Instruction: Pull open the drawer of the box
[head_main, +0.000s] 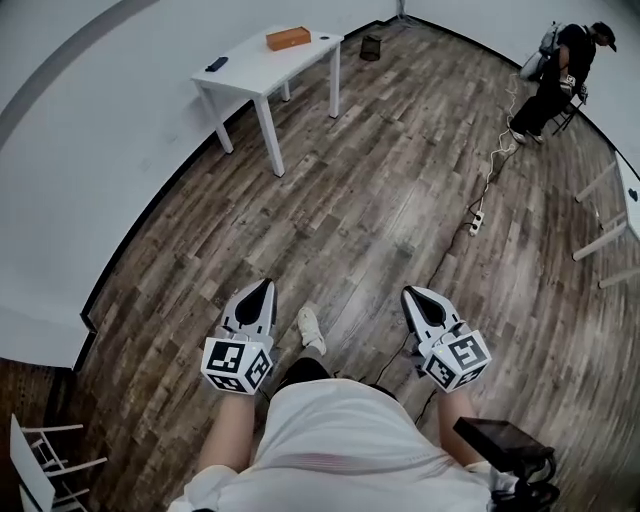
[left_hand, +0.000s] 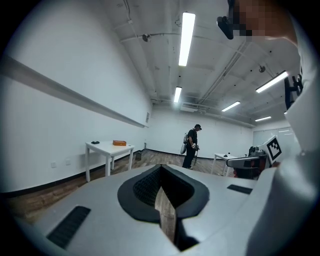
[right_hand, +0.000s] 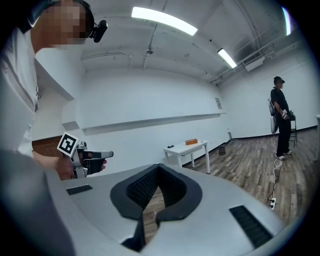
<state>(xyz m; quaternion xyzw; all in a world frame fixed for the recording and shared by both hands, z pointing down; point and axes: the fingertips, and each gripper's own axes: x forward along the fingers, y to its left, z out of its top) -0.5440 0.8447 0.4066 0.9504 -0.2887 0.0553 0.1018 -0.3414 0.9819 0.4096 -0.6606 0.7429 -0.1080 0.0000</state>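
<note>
The box (head_main: 288, 38) is small and orange and lies on a white table (head_main: 250, 72) against the far wall, well away from me. It shows as a tiny orange block in the left gripper view (left_hand: 119, 143) and the right gripper view (right_hand: 191, 142); no drawer can be made out at this distance. My left gripper (head_main: 262, 287) and right gripper (head_main: 412, 293) are held side by side at waist height above the wooden floor, pointing roughly toward the table. Both have their jaws together, left (left_hand: 161, 167) and right (right_hand: 159, 166), with nothing between them.
A dark small object (head_main: 216, 64) lies on the table's near end. A black bin (head_main: 371, 47) stands past the table. A person in black (head_main: 560, 70) sits at the back right, with a cable and power strip (head_main: 477, 222) on the floor. A white chair (head_main: 40, 460) is at my lower left.
</note>
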